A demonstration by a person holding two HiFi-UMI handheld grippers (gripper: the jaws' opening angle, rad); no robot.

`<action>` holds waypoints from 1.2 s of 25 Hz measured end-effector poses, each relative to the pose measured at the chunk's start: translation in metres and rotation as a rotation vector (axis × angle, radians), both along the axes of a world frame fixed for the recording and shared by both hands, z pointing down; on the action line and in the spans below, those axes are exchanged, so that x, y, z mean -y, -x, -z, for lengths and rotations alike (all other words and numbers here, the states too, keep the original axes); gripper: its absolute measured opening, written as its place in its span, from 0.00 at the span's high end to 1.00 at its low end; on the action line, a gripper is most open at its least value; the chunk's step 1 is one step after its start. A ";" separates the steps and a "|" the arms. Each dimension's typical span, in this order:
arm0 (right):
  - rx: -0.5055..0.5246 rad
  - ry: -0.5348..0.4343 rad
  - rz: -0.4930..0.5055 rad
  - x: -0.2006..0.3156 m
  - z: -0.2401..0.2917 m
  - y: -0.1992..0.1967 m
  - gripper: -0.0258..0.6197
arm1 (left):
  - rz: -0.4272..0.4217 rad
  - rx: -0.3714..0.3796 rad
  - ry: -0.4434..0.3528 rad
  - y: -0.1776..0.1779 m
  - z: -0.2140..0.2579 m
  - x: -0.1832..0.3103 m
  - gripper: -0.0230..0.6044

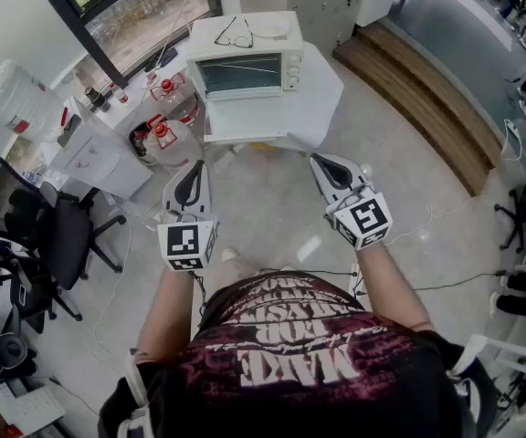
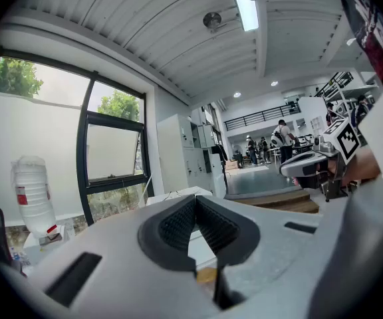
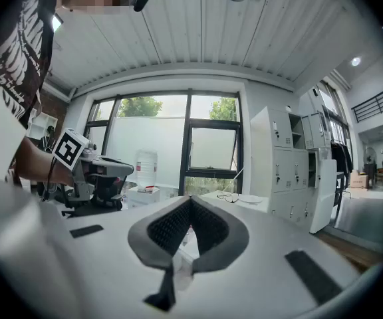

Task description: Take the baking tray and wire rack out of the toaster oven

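A white, angular table (image 1: pixel 322 99) stands on the pale glossy floor (image 1: pixel 272 199). Directly on it sits a white box-shaped toaster oven (image 1: pixel 245 62), set toward the table's back, its glass door seemingly shut.

The toaster oven (image 1: pixel 247 71) stands on the bench (image 1: pixel 322 99), straight ahead of both tongs and well apart from them. On its top lie glasses (image 1: pixel 234 35), with a plate (image 1: pixel 277 28) just to their right. On the floor (image 1: pixel 272 203) left of the bench stand 2 water jugs (image 1: pixel 161 137). Farther left and nearer is an office chair (image 1: pixel 39 231). A wooden step (image 1: pixel 427 99) runs right of the bench. The left tongs (image 1: pixel 193 173) and right tongs (image 1: pixel 327 170) sit side by side, apart, over the floor before the bench.
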State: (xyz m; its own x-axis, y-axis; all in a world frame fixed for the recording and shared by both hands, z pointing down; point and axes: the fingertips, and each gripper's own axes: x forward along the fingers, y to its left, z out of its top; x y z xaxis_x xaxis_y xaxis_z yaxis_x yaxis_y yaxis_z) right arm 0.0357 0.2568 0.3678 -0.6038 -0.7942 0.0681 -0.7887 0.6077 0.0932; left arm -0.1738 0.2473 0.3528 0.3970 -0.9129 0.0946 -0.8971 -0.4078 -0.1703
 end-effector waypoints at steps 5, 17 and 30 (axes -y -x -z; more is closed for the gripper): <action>0.006 -0.001 0.002 -0.005 0.001 -0.001 0.96 | -0.003 0.005 -0.004 -0.005 0.003 -0.007 0.95; 0.091 0.051 -0.059 0.024 -0.008 -0.002 0.96 | -0.011 -0.016 -0.004 0.008 -0.003 0.016 0.95; 0.090 0.095 -0.085 0.072 -0.022 0.028 0.96 | -0.080 -0.033 0.025 0.020 -0.012 0.086 0.95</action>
